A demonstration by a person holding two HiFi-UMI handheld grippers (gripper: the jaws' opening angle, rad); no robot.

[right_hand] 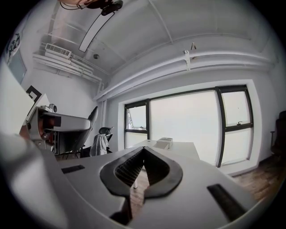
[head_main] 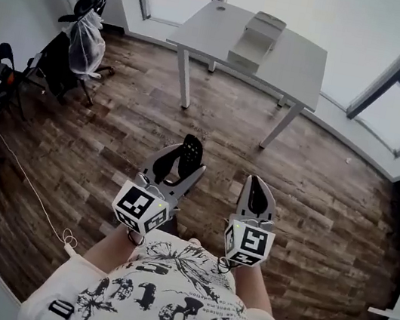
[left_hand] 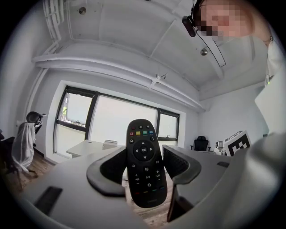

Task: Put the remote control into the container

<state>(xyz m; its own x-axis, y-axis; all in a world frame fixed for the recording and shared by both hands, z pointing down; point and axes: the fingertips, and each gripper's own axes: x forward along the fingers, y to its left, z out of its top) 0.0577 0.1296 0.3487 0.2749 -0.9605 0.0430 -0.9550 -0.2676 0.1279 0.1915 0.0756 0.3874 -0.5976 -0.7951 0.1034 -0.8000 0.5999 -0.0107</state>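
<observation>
Gripping the remote control (left_hand: pixel 145 163), top end past the tips, left tongs (head_main: pixel 187 159); right tongs (right_hand: pixel 143 151) closed, empty.

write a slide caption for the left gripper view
Left gripper holding a black remote control, with a white table by the window ahead.

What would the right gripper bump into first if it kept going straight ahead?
Probably the white table. The closed right gripper points toward it and nothing shows in between, though depth and height are hard to judge from here.
</observation>
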